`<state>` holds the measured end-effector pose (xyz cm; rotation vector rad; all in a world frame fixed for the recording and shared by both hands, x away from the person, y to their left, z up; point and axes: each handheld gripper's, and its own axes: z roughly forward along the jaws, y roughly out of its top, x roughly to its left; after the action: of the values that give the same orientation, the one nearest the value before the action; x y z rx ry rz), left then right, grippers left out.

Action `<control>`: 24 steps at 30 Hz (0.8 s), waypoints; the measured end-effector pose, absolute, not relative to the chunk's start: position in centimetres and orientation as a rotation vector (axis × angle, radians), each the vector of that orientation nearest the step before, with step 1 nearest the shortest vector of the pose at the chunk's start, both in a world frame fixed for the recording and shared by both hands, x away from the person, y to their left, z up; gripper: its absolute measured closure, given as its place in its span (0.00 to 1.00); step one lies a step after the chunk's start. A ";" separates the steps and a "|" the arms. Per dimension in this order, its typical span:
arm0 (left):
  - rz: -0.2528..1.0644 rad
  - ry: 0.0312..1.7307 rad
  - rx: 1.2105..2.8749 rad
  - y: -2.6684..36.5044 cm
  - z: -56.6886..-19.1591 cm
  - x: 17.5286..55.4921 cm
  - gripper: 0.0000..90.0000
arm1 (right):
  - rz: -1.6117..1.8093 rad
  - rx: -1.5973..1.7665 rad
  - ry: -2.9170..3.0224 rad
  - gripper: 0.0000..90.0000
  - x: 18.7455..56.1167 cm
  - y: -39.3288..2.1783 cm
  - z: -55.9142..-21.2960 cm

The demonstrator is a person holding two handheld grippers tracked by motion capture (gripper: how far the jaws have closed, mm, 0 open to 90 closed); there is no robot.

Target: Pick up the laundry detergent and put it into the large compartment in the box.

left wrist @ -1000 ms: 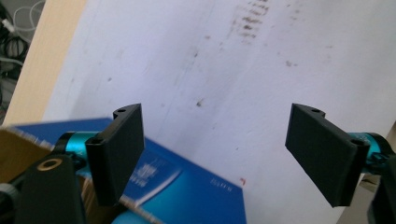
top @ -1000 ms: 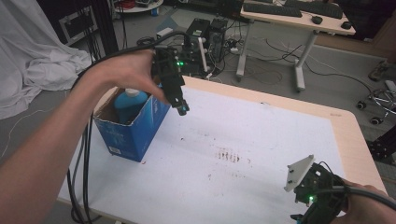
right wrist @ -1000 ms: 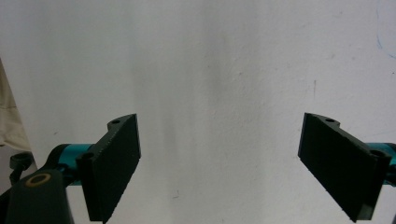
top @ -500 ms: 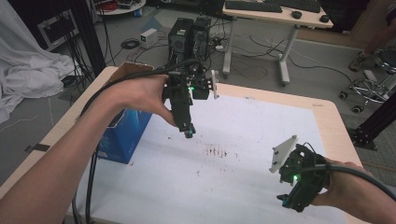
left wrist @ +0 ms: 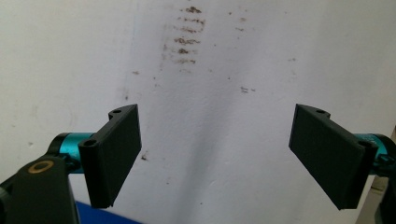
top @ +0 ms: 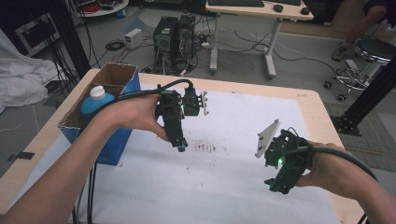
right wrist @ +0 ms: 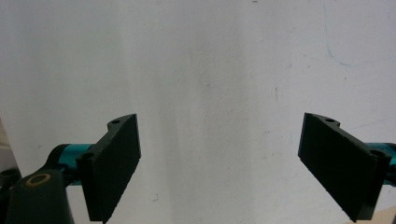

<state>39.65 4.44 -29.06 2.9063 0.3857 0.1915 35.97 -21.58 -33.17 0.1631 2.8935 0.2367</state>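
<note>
1. Two grippers are in your hands, and both are up over the white sheet [top: 224, 186] that covers the table [top: 310, 100].
2. Your left gripper [top: 180, 145] is near the blue cardboard box [top: 109, 144], just off the box's side that faces the middle of the sheet.
3. Its tip points down at the sheet, close to the brown marks [top: 205, 148], which lie a little farther from the box than the tip does.
4. In the left gripper view, its two black jaws are spread wide with nothing between them. You see the brown marks [left wrist: 184, 35] on the sheet past the jaws, and a bit of blue at the bottom edge.
5. Your left hand [top: 135, 114] is wrapped around the gripper, and a black cable [top: 140, 93] loops from it back past the box.
6. The box stands at the sheet's edge with its top open. A blue bottle with a white cap [top: 95, 99] stands inside it.
7. Your right gripper [top: 273, 184] is well apart from the box, across the sheet from it.
8. In the right gripper view, its jaws are also spread wide and hold nothing. Plain white sheet [right wrist: 215, 93] lies behind them.
9. A small green light glows on the right gripper, and its grey plate [top: 267, 137] sticks up on the side toward the box.
</note>
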 end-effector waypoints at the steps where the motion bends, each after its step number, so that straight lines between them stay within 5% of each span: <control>1: 0.191 0.387 2.910 4.4 -29.3 39.6 0.19 | 0.236 0.165 2.893 0.14 36.0 -21.6 -33.2; 24: 0.139 0.354 2.968 3.5 -32.1 39.5 0.19 | 0.225 0.167 2.896 0.14 36.7 -21.2 -33.6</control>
<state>39.48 3.53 -32.15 2.9677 0.3545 0.1387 36.74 -21.24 -33.63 0.1665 2.8965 0.2250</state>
